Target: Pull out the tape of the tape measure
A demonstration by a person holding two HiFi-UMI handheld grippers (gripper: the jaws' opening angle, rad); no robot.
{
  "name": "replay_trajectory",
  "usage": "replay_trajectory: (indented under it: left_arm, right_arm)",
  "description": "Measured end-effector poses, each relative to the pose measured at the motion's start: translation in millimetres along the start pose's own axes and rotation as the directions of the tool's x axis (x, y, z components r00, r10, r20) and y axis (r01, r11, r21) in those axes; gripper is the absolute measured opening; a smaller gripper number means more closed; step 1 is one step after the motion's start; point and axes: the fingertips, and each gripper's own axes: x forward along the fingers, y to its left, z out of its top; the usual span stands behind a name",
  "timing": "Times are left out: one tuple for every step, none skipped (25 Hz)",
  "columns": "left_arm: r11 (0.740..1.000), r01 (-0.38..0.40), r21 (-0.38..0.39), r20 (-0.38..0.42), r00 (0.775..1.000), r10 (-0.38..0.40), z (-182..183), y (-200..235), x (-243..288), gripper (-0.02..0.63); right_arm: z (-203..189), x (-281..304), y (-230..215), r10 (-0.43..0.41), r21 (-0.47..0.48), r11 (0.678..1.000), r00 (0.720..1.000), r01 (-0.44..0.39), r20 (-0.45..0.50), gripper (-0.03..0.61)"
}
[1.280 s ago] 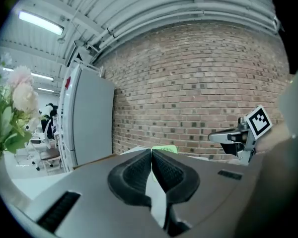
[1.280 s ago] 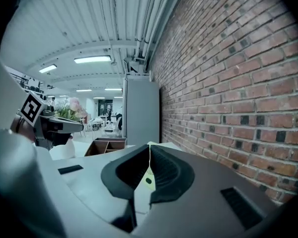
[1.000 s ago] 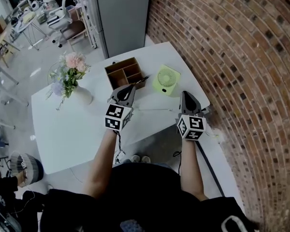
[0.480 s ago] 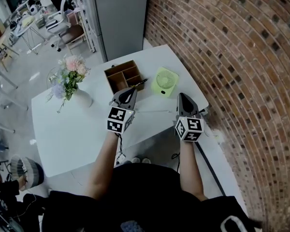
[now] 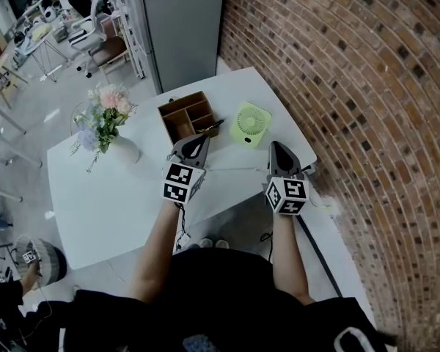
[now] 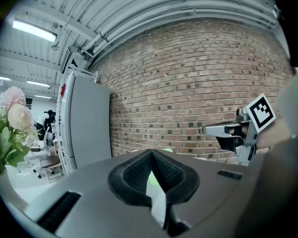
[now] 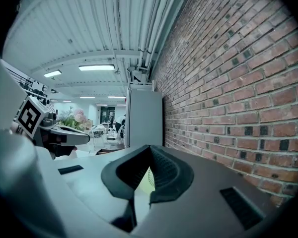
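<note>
Over the white table [image 5: 110, 196] my left gripper [image 5: 203, 133] and right gripper [image 5: 274, 144] hover side by side, tips pointing away from me. A thin pale strip [image 5: 236, 169] runs across the table between them; I cannot tell whether it is the tape or whether either gripper touches it. No tape measure body can be made out. In the left gripper view the left gripper [image 6: 151, 152] has its jaws together with nothing visible between them, and the right gripper [image 6: 228, 130] shows at the right. The right gripper [image 7: 149, 148] is likewise shut and empty in its own view.
A wooden divided box [image 5: 188, 114] and a green fan [image 5: 251, 122] stand beyond the grippers, with a dark slim object [image 5: 214, 125] between them. A vase of flowers [image 5: 106, 119] stands far left. A brick wall [image 5: 352, 86] runs along the right and a grey cabinet [image 5: 183, 28] stands behind the table.
Both grippers stay in place and stay shut; only the head view has shifted slightly.
</note>
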Motion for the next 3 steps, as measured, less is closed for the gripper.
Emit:
replay_trajectory:
  left_arm:
    - [1.000,0.001,0.000,-0.002,1.000,-0.001,-0.9,0.0,-0.6,0.021]
    - [1.000,0.002,0.000,-0.004,1.000,-0.002,-1.7,0.0,-1.1,0.021]
    - [1.000,0.004,0.000,-0.006,1.000,-0.004,-2.5,0.0,-1.6,0.021]
  right_arm:
    - [-0.2,-0.2,0.7,0.000,0.000,1.000,1.000,0.000,0.000,0.002]
    - [-0.2,-0.3,1.3,0.000,0.001,1.000,1.000,0.000,-0.001,0.002]
    - [-0.3,-0.4,1.9,0.001,0.001,1.000,1.000,-0.001,-0.001,0.002]
